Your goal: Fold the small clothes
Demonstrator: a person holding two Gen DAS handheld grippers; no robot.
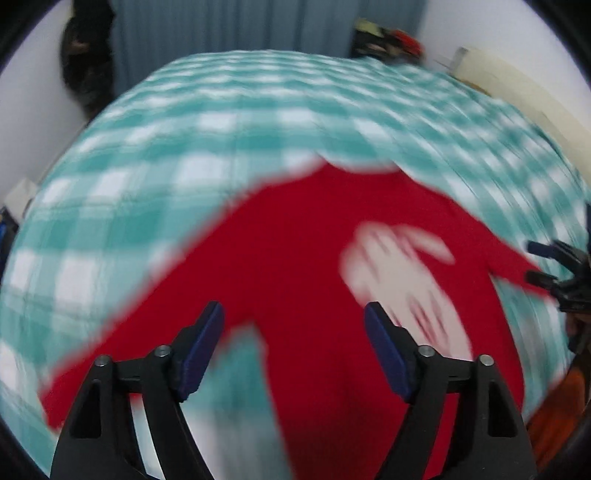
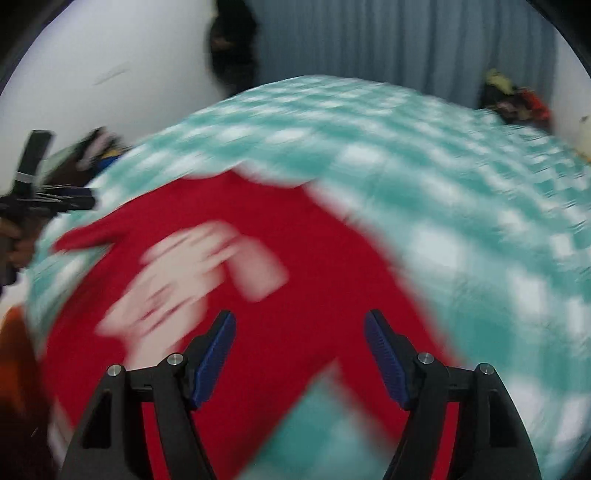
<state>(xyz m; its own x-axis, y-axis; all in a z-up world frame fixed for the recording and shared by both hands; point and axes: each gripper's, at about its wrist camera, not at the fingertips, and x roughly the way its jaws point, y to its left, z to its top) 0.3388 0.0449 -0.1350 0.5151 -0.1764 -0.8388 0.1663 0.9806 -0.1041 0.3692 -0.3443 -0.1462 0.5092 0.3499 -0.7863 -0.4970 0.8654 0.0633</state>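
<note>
A small red long-sleeved top (image 1: 295, 258) with a white print (image 1: 399, 273) lies spread on a teal-and-white checked cover (image 1: 184, 129). Both views are blurred by motion. My left gripper (image 1: 294, 314) hangs above the top's lower part, open, nothing between its blue pads (image 1: 201, 350). The right gripper (image 1: 543, 264) shows at the far right edge of that view, by a sleeve end. In the right wrist view the same red top (image 2: 314, 258) fills the middle, and my right gripper (image 2: 300, 325) is open above it with nothing held. The left gripper (image 2: 74, 199) appears at the left edge.
The checked cover (image 2: 461, 203) spans a bed. A grey curtain (image 1: 229, 26) and white walls stand behind. A heap of dark and red things (image 1: 391, 38) sits at the far right corner. A dark shape (image 1: 85, 55) hangs at the far left. Something orange (image 1: 557, 413) lies near right.
</note>
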